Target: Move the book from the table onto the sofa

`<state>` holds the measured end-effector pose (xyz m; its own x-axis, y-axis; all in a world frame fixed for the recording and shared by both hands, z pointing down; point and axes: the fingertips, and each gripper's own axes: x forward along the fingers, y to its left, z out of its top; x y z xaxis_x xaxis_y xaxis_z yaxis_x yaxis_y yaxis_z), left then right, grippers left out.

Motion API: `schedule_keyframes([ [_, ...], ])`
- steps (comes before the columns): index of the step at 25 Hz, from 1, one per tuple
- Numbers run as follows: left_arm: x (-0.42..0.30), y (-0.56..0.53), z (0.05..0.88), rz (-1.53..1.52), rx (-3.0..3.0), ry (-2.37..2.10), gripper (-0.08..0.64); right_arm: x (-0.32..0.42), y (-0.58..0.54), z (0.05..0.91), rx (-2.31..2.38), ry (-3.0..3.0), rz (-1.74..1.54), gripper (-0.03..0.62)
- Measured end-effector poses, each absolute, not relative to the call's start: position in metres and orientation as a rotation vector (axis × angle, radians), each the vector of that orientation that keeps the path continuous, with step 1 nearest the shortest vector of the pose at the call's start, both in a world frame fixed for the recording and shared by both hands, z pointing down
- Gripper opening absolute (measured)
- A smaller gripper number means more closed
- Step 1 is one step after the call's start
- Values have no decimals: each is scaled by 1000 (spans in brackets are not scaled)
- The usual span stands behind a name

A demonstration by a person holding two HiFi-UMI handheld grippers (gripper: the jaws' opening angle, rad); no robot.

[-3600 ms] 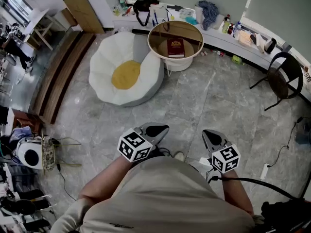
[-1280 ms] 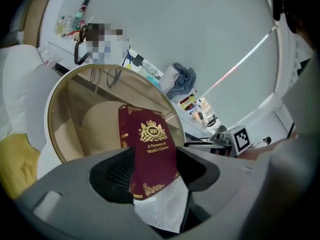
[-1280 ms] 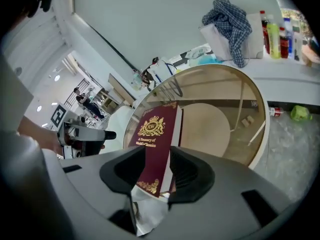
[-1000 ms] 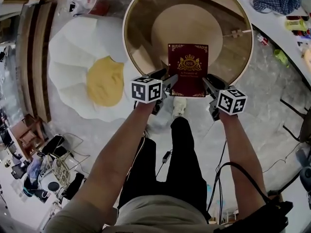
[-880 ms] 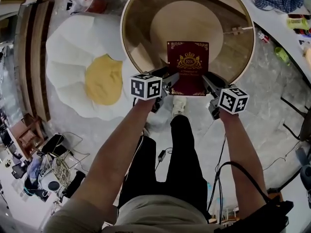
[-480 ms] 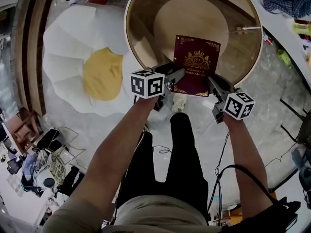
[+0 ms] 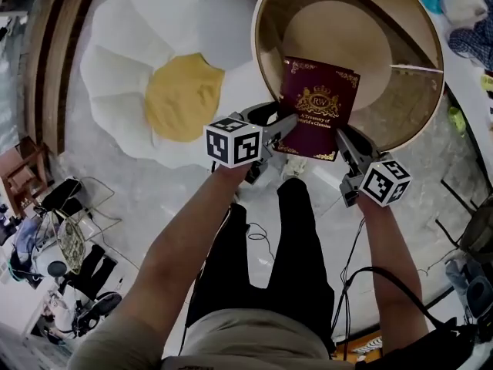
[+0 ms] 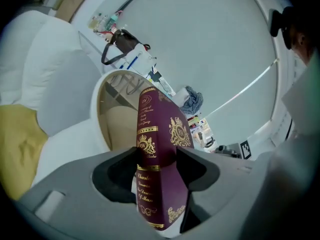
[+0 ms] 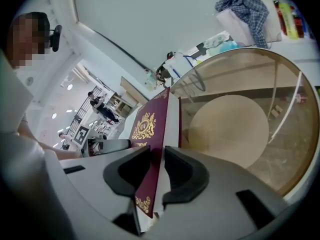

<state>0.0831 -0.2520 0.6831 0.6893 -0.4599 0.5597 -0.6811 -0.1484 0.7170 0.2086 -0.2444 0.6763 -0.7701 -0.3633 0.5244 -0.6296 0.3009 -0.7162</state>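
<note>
The maroon book [image 7: 317,108] with gold print is tilted over the near rim of the round glass-topped table [image 7: 400,91], held by its near corners. My left gripper [image 7: 277,126] is shut on the spine corner; in the left gripper view the book [image 8: 172,129] stands upright between the pads of the left gripper [image 8: 156,156]. My right gripper [image 7: 345,139] grips the other corner, its jaws closing on the cover and pages. The right gripper view shows the book [image 9: 150,129] edge-on in the right gripper [image 9: 156,166]. The egg-shaped sofa [image 7: 123,60], white with a yellow centre, lies left of the table.
A cluttered counter [image 7: 470,21] runs along the top right. Wooden steps [image 7: 54,52] border the sofa's left. Cables and gear [image 7: 62,237] litter the floor at lower left. The person's legs [image 7: 262,268] stand below the table's near rim.
Both grippers took hold of the book's near corners and drew it, tilted, toward the table's near rim. The head view has swung left, bringing more of the sofa into sight.
</note>
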Motion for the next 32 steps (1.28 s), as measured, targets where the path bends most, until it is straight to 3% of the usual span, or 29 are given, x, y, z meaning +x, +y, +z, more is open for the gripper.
schedule_keyframes([
  [17, -195, -128, 702, 48, 1546, -1283, 245, -77, -172, 706, 382, -2323, 1295, 98],
  [32, -306, -48, 879, 5, 1415, -1294, 245, -193, -102, 882, 235, -2165, 1225, 99],
])
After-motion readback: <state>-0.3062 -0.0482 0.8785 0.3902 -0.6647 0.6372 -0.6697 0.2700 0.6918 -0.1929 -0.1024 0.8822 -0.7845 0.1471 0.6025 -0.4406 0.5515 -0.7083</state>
